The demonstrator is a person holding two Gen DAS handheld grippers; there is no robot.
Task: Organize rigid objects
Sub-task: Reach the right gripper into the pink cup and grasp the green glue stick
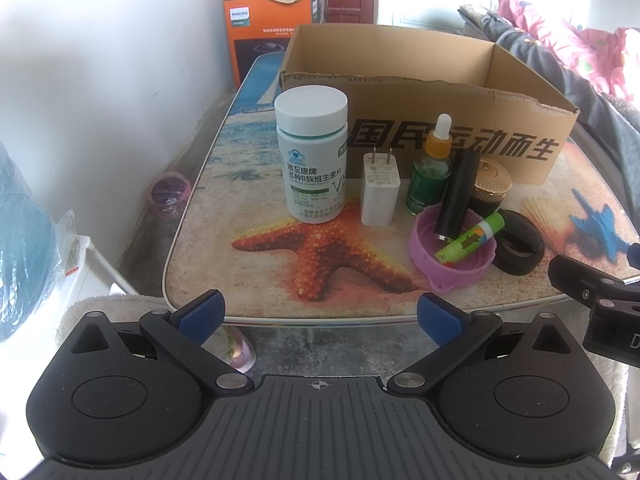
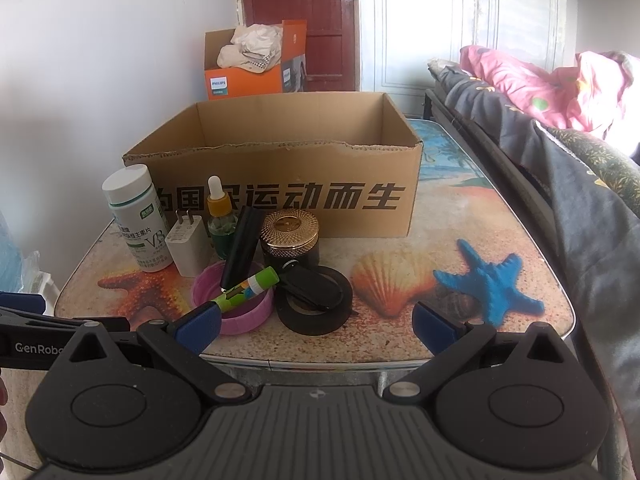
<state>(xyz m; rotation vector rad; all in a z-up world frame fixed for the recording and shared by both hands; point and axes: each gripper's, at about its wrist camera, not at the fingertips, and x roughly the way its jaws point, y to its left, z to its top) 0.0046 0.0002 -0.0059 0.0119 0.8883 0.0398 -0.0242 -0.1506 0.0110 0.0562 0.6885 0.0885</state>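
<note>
My left gripper (image 1: 318, 318) hangs short of the table's (image 1: 200, 208) near edge, jaws spread wide, holding nothing. Ahead of it, left to right, I see the white vitamin bottle (image 1: 312, 154), the white charger plug (image 1: 380, 190), and the green dropper bottle (image 1: 431, 172), its base hidden behind the purple lid (image 1: 452, 258). A black tube (image 1: 456, 196) and a green glue stick (image 1: 472, 238) lean inside that lid. The gold-capped jar (image 1: 491, 184) is half covered by the tube here; the right wrist view shows its patterned cap (image 2: 290, 226) whole. The black tape roll (image 1: 520, 246) sits just beside the lid, and only the right view reveals a flat black item (image 2: 310, 286) lying across it, which I cannot identify. All stand before the open cardboard box (image 1: 452, 132), whose floor stays out of sight. My right gripper (image 2: 316, 326) is likewise wide open and empty.
</note>
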